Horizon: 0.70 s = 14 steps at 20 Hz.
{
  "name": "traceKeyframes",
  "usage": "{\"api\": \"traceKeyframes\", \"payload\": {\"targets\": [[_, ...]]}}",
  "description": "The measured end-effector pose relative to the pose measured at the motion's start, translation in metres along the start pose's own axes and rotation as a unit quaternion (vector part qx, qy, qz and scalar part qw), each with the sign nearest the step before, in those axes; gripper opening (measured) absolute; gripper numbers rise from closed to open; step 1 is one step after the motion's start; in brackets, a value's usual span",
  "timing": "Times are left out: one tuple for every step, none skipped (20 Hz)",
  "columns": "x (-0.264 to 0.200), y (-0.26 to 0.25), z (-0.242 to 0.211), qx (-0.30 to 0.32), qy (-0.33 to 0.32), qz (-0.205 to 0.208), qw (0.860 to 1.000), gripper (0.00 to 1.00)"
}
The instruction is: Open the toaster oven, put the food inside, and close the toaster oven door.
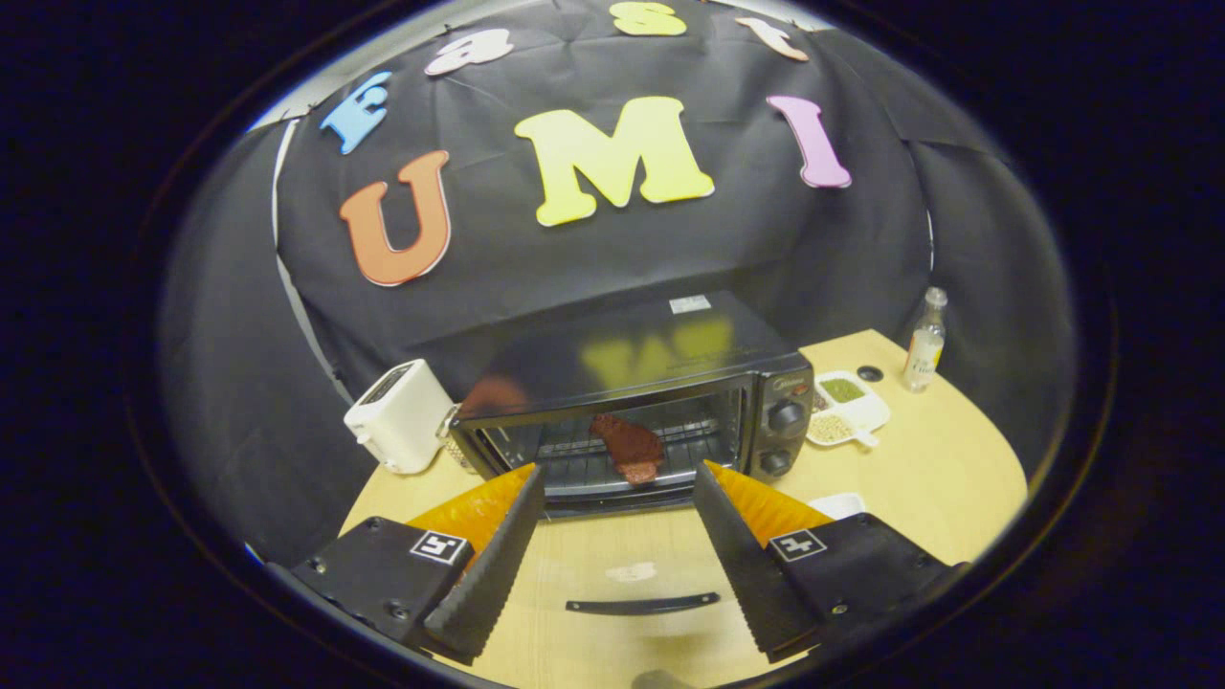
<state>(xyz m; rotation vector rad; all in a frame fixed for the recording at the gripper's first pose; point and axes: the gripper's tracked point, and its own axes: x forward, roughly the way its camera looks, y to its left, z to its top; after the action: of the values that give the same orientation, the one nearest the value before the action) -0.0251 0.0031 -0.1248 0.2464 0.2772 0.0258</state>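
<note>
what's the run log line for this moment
gripper: open, empty | toaster oven: door down | food: on rack inside | left: close door

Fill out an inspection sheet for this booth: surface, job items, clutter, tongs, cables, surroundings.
Surface: light wooden table, bare between the fingers.
Job items: black toaster oven stands at the back of the table with its door folded down flat toward the tongs, handle on the near edge; a reddish-brown piece of food lies on the rack inside.
Clutter: white toaster beside the oven on one side; divided white dish holding green and pale contents and a clear bottle on the other; small white dish nearer the fingers.
Tongs: tongs open, holding nothing, fingers spread above the lowered door.
Cables: nothing seen.
Surroundings: black cloth wall behind the table.
</note>
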Motion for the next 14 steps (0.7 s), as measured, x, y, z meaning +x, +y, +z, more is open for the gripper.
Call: {"api": "traceKeyframes", "payload": {"targets": [[-0.013,0.001,0.003,-0.008,-0.006,0.005,1.000,1.00],[-0.023,0.000,0.006,-0.015,-0.011,0.006,1.000,1.00],[-0.035,-0.002,0.009,-0.022,-0.018,0.009,1.000,1.00],[-0.045,-0.004,0.011,-0.029,-0.022,0.011,0.999,1.00],[-0.054,-0.008,0.011,-0.036,-0.024,0.012,0.999,1.00],[-0.063,-0.012,0.010,-0.047,-0.027,0.014,0.998,1.00],[-0.072,-0.017,0.007,-0.057,-0.028,0.015,0.998,1.00],[-0.080,-0.021,0.004,-0.066,-0.027,0.016,0.997,1.00],[-0.087,-0.026,0.000,-0.075,-0.027,0.016,0.997,1.00],[-0.095,-0.031,-0.003,-0.083,-0.033,0.017,0.996,1.00],[-0.102,-0.036,-0.008,-0.093,-0.033,0.016,0.995,1.00],[-0.107,-0.041,-0.015,-0.103,-0.032,0.014,0.994,1.00],[-0.114,-0.046,-0.021,-0.111,-0.033,0.010,0.993,1.00],[-0.121,-0.051,-0.029,-0.113,-0.030,0.006,0.993,1.00]]}}
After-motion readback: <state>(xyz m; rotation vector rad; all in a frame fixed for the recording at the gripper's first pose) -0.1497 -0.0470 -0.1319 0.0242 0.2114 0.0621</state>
